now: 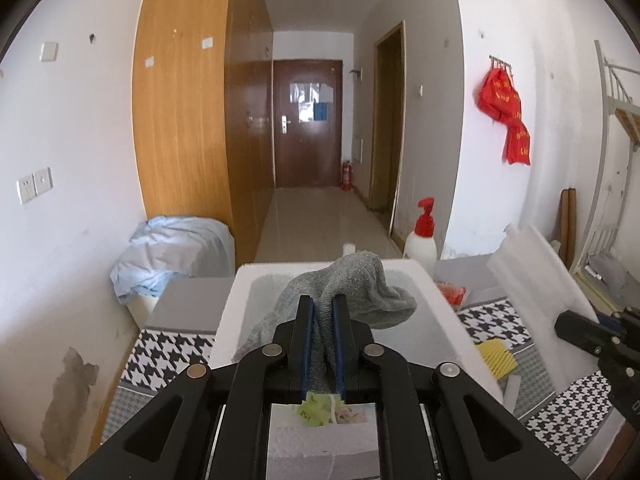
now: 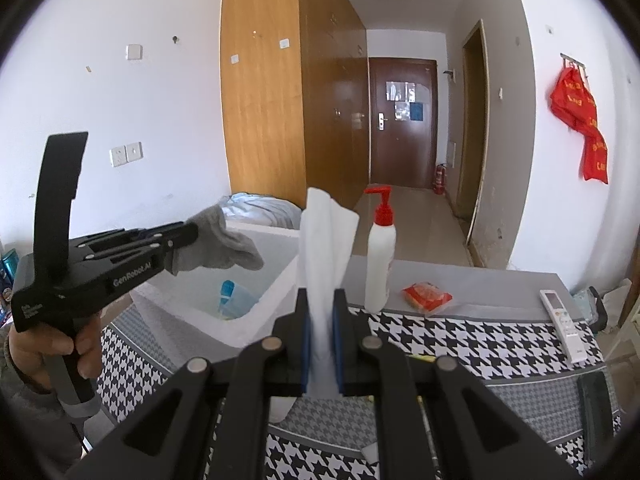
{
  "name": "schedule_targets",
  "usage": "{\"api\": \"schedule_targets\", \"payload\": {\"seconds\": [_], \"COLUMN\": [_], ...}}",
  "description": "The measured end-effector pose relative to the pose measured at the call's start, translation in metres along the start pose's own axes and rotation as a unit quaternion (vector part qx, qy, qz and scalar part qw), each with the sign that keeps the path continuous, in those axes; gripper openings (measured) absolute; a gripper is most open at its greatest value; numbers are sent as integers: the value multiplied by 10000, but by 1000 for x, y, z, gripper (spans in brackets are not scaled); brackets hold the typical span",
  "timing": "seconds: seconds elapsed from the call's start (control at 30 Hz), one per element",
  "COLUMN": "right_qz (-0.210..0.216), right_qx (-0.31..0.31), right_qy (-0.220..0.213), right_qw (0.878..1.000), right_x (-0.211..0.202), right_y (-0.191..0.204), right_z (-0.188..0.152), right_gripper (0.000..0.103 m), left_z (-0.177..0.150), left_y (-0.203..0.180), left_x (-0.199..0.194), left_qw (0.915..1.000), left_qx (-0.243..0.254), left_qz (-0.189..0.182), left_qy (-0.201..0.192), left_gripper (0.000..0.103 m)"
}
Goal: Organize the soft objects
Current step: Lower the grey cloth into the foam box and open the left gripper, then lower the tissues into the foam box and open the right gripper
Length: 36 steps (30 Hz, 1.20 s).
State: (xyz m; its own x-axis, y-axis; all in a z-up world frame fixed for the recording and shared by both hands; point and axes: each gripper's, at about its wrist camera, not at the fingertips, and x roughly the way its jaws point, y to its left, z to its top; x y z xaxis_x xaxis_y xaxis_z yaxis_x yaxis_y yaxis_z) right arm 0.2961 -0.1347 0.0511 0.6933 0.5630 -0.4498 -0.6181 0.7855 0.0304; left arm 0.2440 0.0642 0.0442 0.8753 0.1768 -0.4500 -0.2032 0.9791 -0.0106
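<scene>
My left gripper (image 1: 323, 302) is shut on a grey sock (image 1: 352, 280) and holds it in the air above the open white foam box (image 1: 424, 280). In the right wrist view the left gripper (image 2: 188, 236) shows at the left with the grey sock (image 2: 224, 246) hanging over the foam box (image 2: 276, 292). My right gripper (image 2: 323, 296) is shut on a white tissue (image 2: 324, 232) that stands up between its fingers, just right of the box. A blue item (image 2: 232, 296) lies inside the box.
A white pump bottle with a red top (image 2: 380, 256), a red snack packet (image 2: 427, 296) and a white remote (image 2: 562, 320) sit on the houndstooth-covered table (image 2: 460, 340). The foam lid (image 1: 540, 276) leans at the right. A yellow sponge (image 1: 496, 358) lies beside the box.
</scene>
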Motion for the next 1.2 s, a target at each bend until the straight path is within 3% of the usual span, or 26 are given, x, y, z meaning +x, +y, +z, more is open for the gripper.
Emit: {"api": "schedule_targets", "payload": {"seconds": [0.03, 0.07, 0.1, 0.17, 0.37, 0.5, 1.2], "right_qz": [-10, -17, -18, -22, -20, 21, 383], "right_qx": [-3, -5, -10, -26, -59, -47, -260], "right_qy": [8, 11, 11, 12, 7, -38, -23], "right_qw": [10000, 10000, 10000, 10000, 10000, 10000, 9989], "right_x": [0, 0, 1, 1, 2, 2, 23], "right_y": [0, 1, 2, 4, 8, 12, 46], "right_z": [0, 1, 1, 2, 5, 8, 27], "right_gripper": [13, 13, 13, 13, 13, 13, 13], "left_z": [-1, -2, -2, -2, -3, -4, -12], "left_y": [1, 2, 2, 4, 10, 15, 52], "left_x": [0, 0, -1, -5, -20, -32, -61], "left_qw": [10000, 10000, 10000, 9999, 9993, 9986, 9951], "left_qx": [1, -7, -23, -80, -128, -145, -197], "left_qz": [12, 36, 35, 28, 64, 118, 710], "left_qy": [10, 15, 4, -96, -350, -488, -654], "left_gripper": [16, 27, 47, 73, 97, 101, 102]}}
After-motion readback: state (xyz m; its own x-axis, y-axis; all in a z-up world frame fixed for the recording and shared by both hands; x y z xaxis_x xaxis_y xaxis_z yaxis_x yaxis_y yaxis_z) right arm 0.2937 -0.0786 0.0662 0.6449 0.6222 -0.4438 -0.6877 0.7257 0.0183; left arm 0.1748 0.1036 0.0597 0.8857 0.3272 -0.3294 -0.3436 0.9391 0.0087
